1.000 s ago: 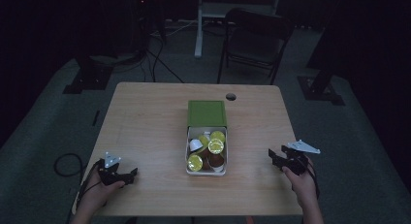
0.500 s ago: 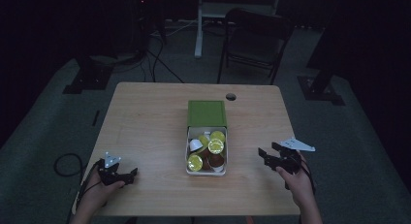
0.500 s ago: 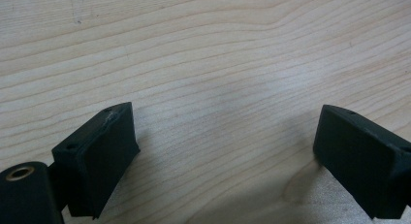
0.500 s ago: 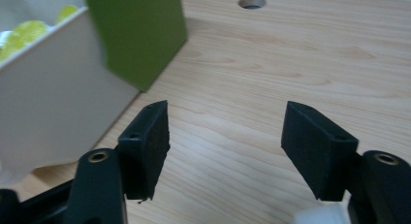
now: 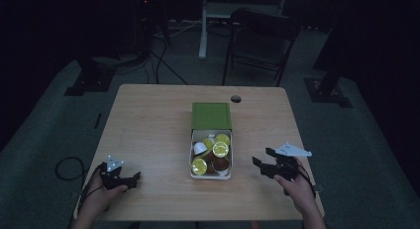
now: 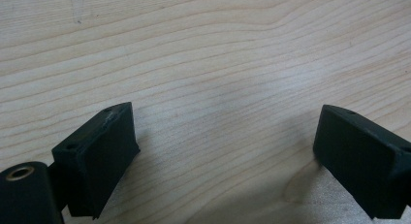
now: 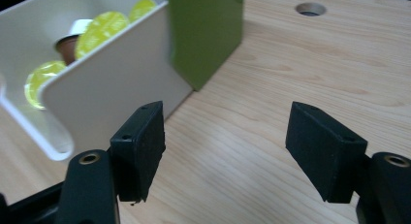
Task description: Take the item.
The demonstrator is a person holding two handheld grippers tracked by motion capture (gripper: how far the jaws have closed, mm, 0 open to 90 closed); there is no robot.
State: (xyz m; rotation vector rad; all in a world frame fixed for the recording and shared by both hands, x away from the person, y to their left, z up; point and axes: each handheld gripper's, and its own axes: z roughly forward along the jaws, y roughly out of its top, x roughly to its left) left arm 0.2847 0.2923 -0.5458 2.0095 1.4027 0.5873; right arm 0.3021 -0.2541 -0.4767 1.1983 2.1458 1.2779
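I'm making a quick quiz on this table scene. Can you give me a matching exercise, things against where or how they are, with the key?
Things:
1. green sleeve
2. white tray
3. right gripper
4. left gripper

Descriptions:
A. holds yellow-lidded capsules
B. at the table's left near corner, jaws open
C. far end of the box, toward the cable hole
D. open and empty, right of the tray

Pairs: 1-C, 2-A, 3-D, 4-B

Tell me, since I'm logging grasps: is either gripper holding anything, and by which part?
Nothing is held. The left gripper and the right gripper both stand open over bare table.
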